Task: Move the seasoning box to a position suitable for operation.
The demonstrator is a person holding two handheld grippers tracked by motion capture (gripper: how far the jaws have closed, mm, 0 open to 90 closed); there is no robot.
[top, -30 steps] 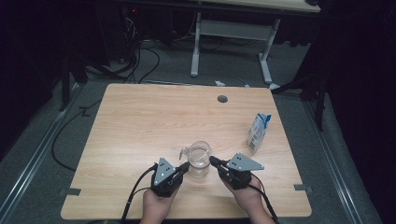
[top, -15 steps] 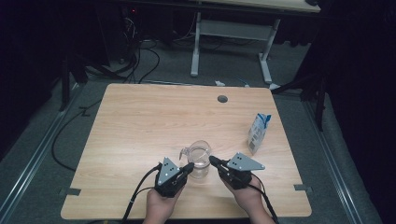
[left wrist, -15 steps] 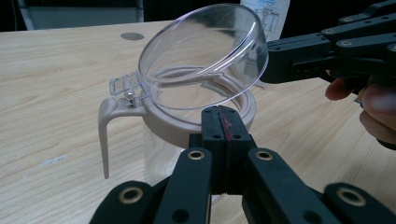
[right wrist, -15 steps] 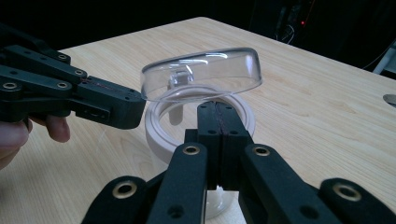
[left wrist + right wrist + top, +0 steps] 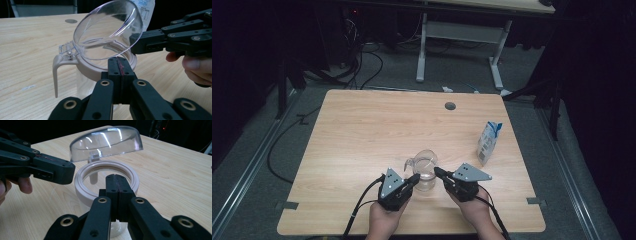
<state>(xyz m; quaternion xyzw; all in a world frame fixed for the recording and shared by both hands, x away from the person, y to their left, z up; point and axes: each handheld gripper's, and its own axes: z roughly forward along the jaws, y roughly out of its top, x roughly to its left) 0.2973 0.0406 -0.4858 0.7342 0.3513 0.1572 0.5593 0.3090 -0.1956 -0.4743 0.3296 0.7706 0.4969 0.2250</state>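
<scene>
A clear jug [image 5: 425, 172] with a beige collar [image 5: 86, 71] and a beige handle [image 5: 56, 75] stands near the table's front edge. Its clear domed lid [image 5: 110, 27] is hinged up and tilted back, leaving the mouth [image 5: 86, 192] uncovered. My left gripper [image 5: 415, 177] points at the jug's left side, jaws shut with nothing between them; its tip [image 5: 120, 62] sits right at the collar. My right gripper [image 5: 437, 171] points in from the other side, also shut and empty, tip [image 5: 116, 180] at the near rim. Whether either tip touches the jug I cannot tell.
A white and blue carton [image 5: 488, 142] stands at the table's right side, beyond the right hand. A round cable hole [image 5: 450, 106] lies near the far edge. The wooden table [image 5: 362, 135] has bare room left and behind the jug. Cables trail off the front edge.
</scene>
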